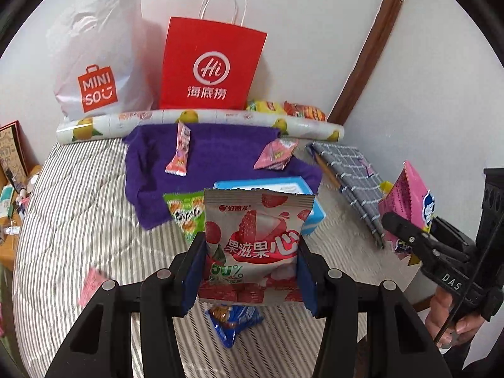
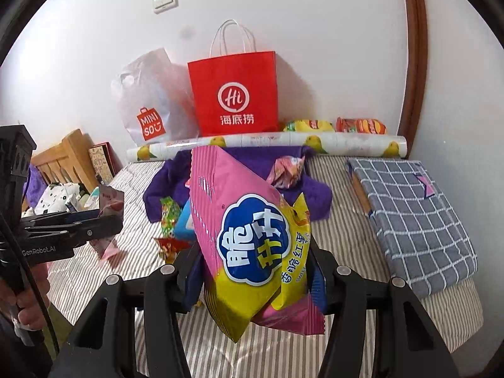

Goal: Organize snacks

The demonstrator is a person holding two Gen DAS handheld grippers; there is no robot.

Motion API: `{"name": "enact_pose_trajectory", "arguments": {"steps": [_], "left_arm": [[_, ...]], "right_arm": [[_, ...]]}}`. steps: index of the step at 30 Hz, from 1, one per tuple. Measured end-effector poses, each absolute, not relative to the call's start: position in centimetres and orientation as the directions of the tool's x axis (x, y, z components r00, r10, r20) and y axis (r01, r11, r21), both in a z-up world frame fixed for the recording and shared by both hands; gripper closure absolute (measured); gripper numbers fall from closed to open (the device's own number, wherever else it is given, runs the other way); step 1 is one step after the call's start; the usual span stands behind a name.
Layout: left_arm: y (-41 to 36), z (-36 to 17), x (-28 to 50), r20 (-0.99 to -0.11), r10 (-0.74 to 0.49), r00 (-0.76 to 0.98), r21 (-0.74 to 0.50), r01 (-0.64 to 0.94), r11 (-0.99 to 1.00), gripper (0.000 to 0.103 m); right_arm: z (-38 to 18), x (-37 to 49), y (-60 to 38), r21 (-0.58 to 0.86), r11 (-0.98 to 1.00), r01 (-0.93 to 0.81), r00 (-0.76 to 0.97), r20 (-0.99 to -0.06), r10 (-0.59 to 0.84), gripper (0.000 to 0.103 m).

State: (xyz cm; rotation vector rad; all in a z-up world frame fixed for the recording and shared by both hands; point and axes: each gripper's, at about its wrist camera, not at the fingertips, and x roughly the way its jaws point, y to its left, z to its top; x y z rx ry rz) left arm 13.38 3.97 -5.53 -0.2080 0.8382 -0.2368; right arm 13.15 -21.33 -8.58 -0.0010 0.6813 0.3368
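The left gripper (image 1: 249, 271) clamps a strawberry-printed foil snack packet (image 1: 256, 242) above the striped bed (image 1: 78, 208); the right gripper (image 2: 255, 280) clamps a pink-and-yellow crisp bag (image 2: 249, 239) — red paper bag (image 2: 234, 94) stands at the wall edge.

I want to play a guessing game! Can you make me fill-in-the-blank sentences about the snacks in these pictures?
1. The left gripper holds a snack packet showing ____ fruit.
2. The right gripper holds a pink and ____ bag.
3. The paper bag by the wall is ____.
4. The towel on the bed is ____.

Answers: strawberry; yellow; red; purple
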Motion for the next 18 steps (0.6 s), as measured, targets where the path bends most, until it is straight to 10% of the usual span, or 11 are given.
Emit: {"name": "enact_pose_trajectory", "arguments": {"steps": [18], "left_arm": [[5.1,-3.2,18.2,-0.669,-0.279,0.689,-0.271,0.123,0.955,0.053]], "right_arm": [[-5.4,17.5,-20.2,0.088,0.942,-0.325,0.755,-0.576,0.314,0.049]]}}
